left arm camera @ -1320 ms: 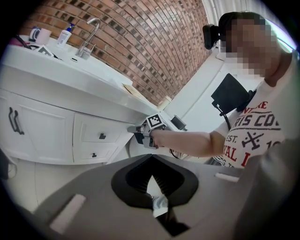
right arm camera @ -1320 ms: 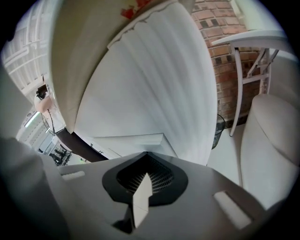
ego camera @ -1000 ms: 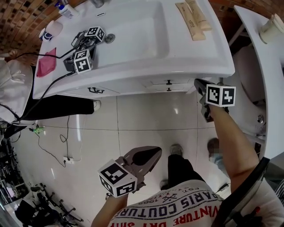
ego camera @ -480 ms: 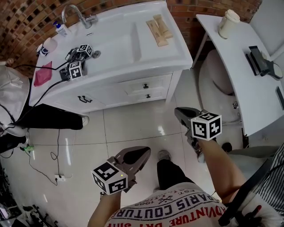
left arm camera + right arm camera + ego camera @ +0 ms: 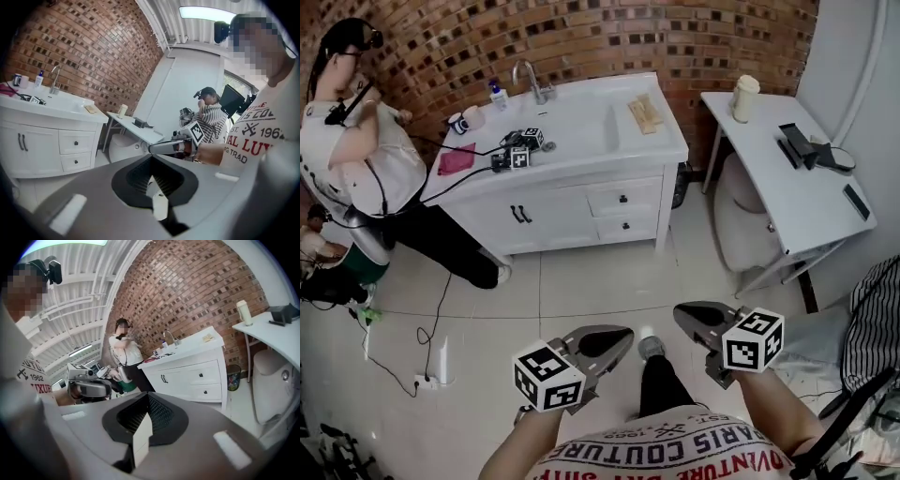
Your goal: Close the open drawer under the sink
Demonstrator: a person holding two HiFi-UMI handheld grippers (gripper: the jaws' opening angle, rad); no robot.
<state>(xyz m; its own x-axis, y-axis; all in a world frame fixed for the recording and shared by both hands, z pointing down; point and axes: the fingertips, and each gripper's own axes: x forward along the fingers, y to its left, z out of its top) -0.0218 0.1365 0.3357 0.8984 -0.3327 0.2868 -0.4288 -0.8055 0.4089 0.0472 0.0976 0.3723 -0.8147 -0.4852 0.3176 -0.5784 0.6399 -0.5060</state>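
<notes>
cabinet [image 5: 553, 211]: white, under the sink [image 5: 581, 131], set against the brick wall, well apart from both grippers.
upper drawer [image 5: 623, 199]: flush with the cabinet face at the right-hand side, with no gap to be seen round its front.
lower drawer [image 5: 627, 226]: directly beneath the upper one and likewise flush; reads the same in both gripper views.
left gripper [image 5: 614, 339]: held low over the tiled floor [image 5: 581, 281], jaws pressed together with nothing between them.
right gripper [image 5: 692, 316]: near the left one, jaws closed tight as well, empty and touching nothing.
second person [image 5: 347, 141]: at the cabinet's left end, away from the drawers.
step in hand: judged to be past the push, with no front standing out from the cabinet; cannot tell which of the two fronts was the open one.
progress: probably complete, going by how the fronts lie.
next move: likely only a check that both fronts sit fully home; if one proved proud, would call for walking up to the cabinet and pressing closed jaws flat on the front beside the knob.
risk: little, beyond a knock on the knob from pressing off-centre.
</notes>
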